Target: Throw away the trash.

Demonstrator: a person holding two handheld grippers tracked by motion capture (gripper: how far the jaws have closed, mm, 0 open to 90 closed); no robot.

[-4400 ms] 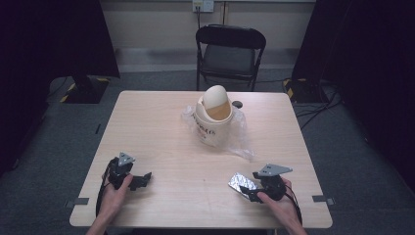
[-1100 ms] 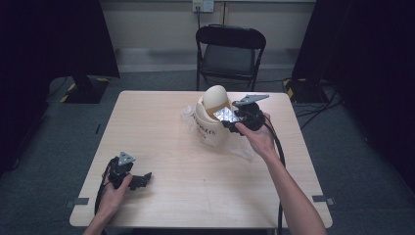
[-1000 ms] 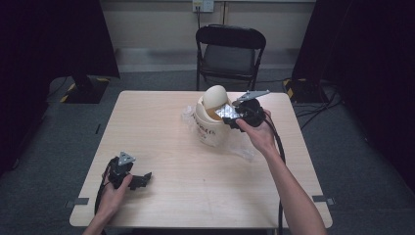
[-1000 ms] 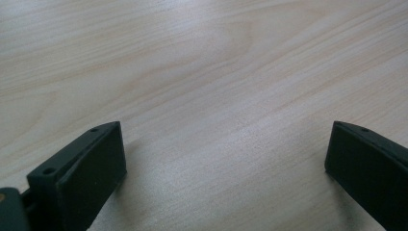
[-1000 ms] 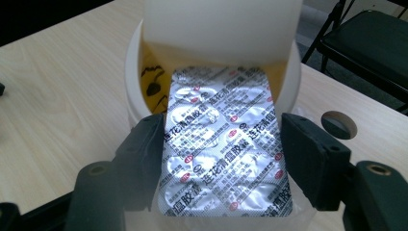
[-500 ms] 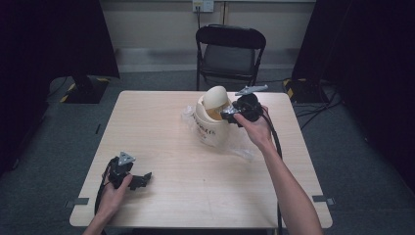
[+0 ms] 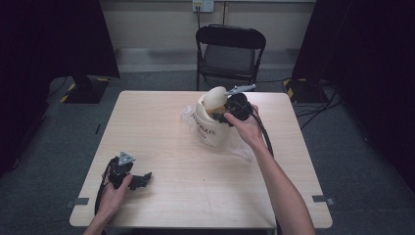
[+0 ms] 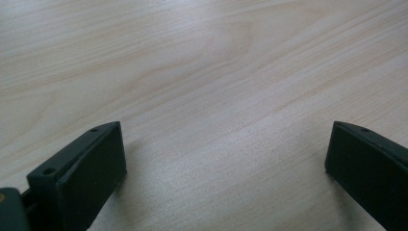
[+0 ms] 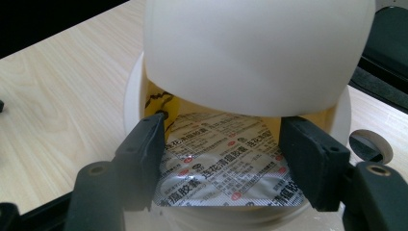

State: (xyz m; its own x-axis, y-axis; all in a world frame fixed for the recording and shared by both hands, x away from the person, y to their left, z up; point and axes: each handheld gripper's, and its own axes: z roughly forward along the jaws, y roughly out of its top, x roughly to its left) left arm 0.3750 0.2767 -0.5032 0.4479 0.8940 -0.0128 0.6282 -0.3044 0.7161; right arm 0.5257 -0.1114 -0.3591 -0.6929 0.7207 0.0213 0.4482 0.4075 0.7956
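High view first: the right gripper (image 7: 221, 116), low at the right of the frame a few seconds ago, is now up at the mouth of the white round plastic tub (image 7: 211, 128) above centre, under its tilted cream lid (image 7: 214, 97). I'd guess something is going into the tub. The left gripper (image 7: 139, 180) rests at lower left on the pale wooden surface (image 7: 161, 127).

Left gripper view: its fingers (image 8: 82, 173) spread wide over bare wood.

Right gripper view: the silver foil blister pack with red and black print (image 9: 221, 168) sits between the fingers (image 9: 142, 159), pinched at its edges, over the tub's opening.
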